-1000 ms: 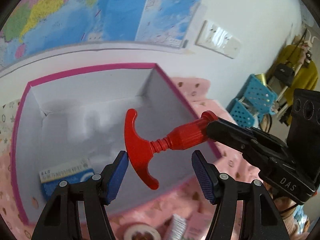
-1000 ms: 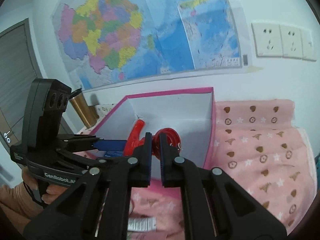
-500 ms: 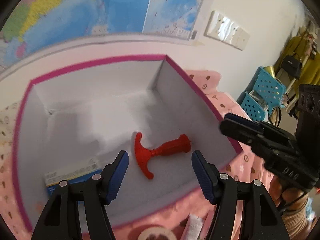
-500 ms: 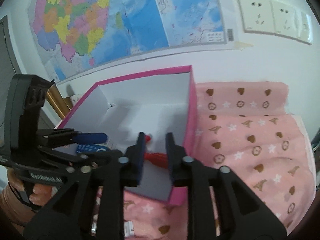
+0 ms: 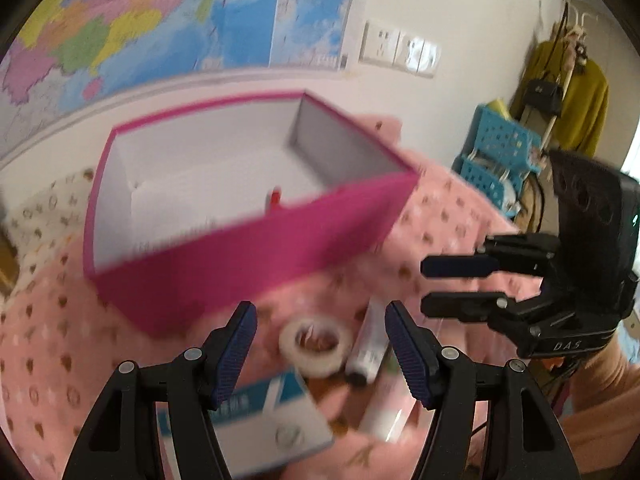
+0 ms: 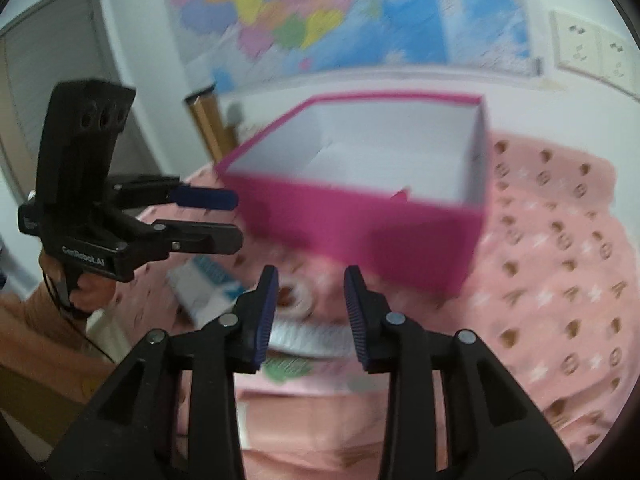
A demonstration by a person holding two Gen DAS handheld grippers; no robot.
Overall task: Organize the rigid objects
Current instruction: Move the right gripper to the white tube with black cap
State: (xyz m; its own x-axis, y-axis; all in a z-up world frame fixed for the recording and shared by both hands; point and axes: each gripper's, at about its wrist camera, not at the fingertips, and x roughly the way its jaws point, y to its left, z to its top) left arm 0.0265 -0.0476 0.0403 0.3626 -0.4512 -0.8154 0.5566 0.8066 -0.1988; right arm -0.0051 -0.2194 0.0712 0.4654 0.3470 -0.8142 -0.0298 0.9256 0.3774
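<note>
Progress of the sorting. A red plastic piece [image 5: 274, 199] already lies inside the open magenta cardboard box with a white interior [image 5: 248, 256]. Left outside, just in front of it: a roll of clear tape [image 5: 314, 345], a white tube [image 5: 367, 354] and a blue-and-white carton [image 5: 256, 420]. The left hand-held gripper [image 5: 320, 350] hangs jaws apart over the tape, holding nothing; the right hand-held gripper [image 6: 309, 312] is opening, likewise empty. The tabletop wears a pink patterned cloth [image 6: 560, 280]. Behind: a wall map [image 5: 180, 12], sockets [image 5: 398, 50], blue crates [image 5: 500, 148].
</note>
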